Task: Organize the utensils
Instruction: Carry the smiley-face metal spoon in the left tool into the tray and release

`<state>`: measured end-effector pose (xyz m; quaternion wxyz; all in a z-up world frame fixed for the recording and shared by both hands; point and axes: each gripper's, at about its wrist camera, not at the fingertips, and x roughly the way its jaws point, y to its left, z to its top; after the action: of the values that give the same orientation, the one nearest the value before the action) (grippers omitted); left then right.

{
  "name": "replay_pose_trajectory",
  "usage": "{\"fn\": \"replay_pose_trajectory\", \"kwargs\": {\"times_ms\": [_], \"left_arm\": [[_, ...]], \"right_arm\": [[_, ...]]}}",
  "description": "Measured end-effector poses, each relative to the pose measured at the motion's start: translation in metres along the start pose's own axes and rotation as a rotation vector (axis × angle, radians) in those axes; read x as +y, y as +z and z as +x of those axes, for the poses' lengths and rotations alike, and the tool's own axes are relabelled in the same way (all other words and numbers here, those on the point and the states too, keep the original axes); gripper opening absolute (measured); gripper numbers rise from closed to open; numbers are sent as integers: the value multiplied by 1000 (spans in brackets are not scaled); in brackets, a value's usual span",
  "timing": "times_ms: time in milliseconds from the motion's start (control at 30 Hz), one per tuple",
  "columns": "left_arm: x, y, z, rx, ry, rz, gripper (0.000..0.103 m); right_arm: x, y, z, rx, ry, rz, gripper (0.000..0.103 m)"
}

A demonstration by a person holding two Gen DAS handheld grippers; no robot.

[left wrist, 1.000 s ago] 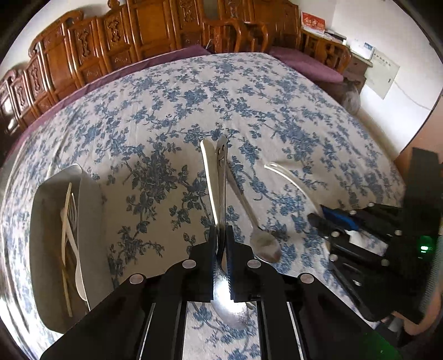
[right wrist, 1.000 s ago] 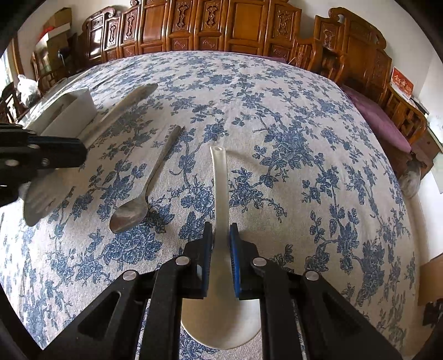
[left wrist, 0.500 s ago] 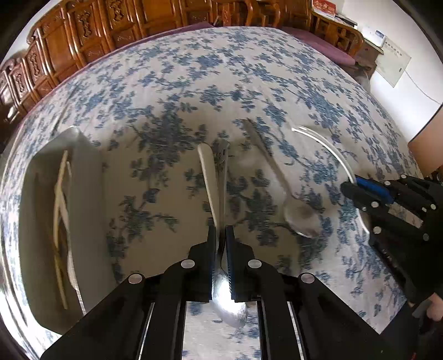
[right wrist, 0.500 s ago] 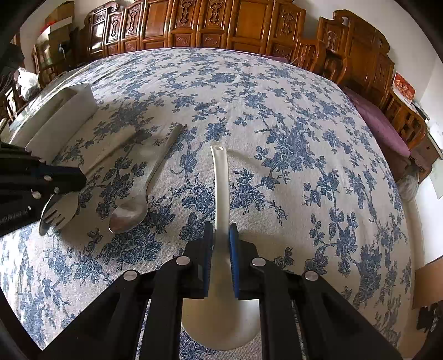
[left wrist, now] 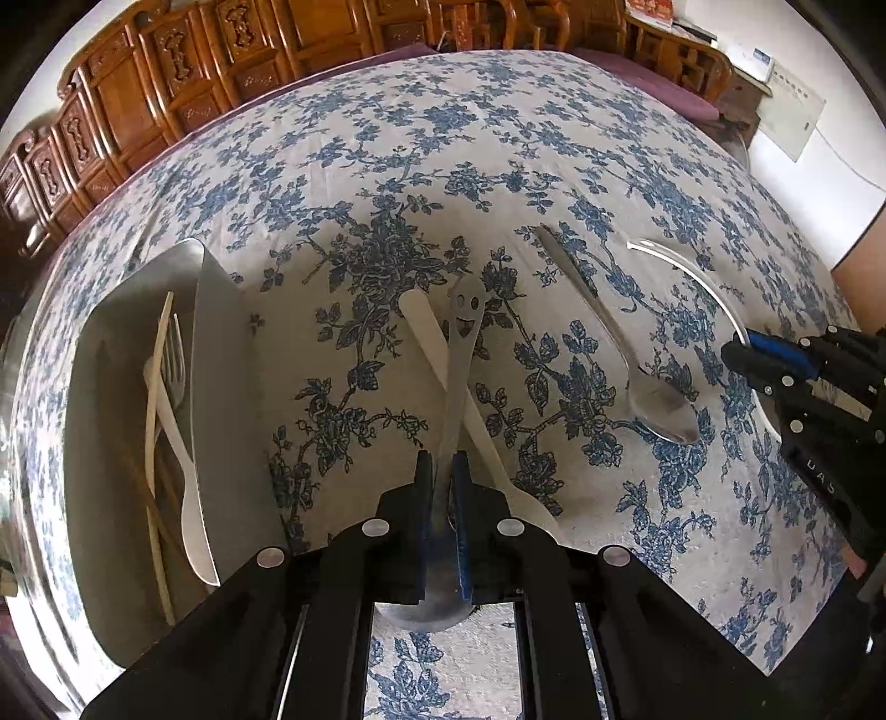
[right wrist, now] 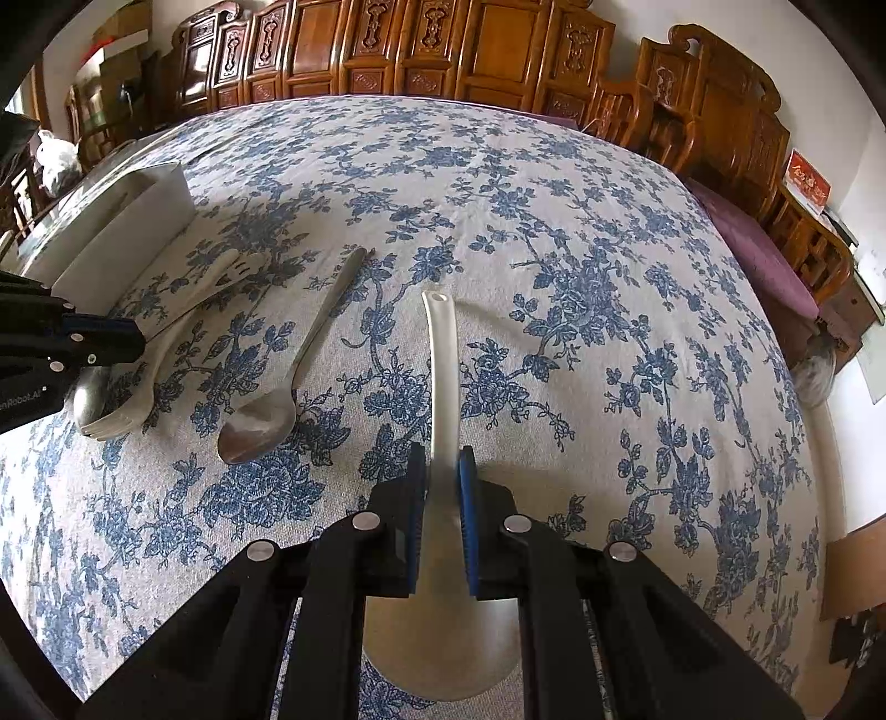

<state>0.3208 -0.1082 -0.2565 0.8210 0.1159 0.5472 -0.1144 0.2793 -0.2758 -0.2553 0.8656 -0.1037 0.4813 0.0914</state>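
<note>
Lowered since the earlier frame, the left gripper (left wrist: 441, 476) now holds its smiley spoon (left wrist: 457, 382) just over the cloth (left wrist: 354, 183), jaws clamped on the handle, which crosses a white fork (left wrist: 443, 360). Its long axis points away from the fingers; the tray (left wrist: 221, 343) lies left, nearer this hand. The right gripper (right wrist: 441, 471) is clamped on a white spoon (right wrist: 440, 360). Carved wooden chairs (right wrist: 387, 44) ring the table.

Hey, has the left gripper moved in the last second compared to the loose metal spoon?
Yes. In the right wrist view the left gripper has come down toward the tablecloth, ending beside the loose metal spoon.
</note>
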Motion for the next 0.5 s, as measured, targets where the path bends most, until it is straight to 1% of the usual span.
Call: {"fn": "replay_pose_trajectory", "kwargs": {"times_ms": [100,167,233,367,433,500], "left_arm": [[-4,2,1,7,21,25,7],[-7,3,4,20,43,45,9],[-8,4,6,27,45,54,9],[-3,4,9,28,17,33,9],[0,4,9,30,-6,17,6],[1,4,9,27,-10,14,5]], "right_arm": [[0,0,0,0,-1,-3,13],[0,0,0,-1,-1,-2,13],[0,0,0,0,-1,-1,13],[0,0,0,1,4,1,13],[0,0,0,0,7,3,13],[0,0,0,3,6,2,13]]}}
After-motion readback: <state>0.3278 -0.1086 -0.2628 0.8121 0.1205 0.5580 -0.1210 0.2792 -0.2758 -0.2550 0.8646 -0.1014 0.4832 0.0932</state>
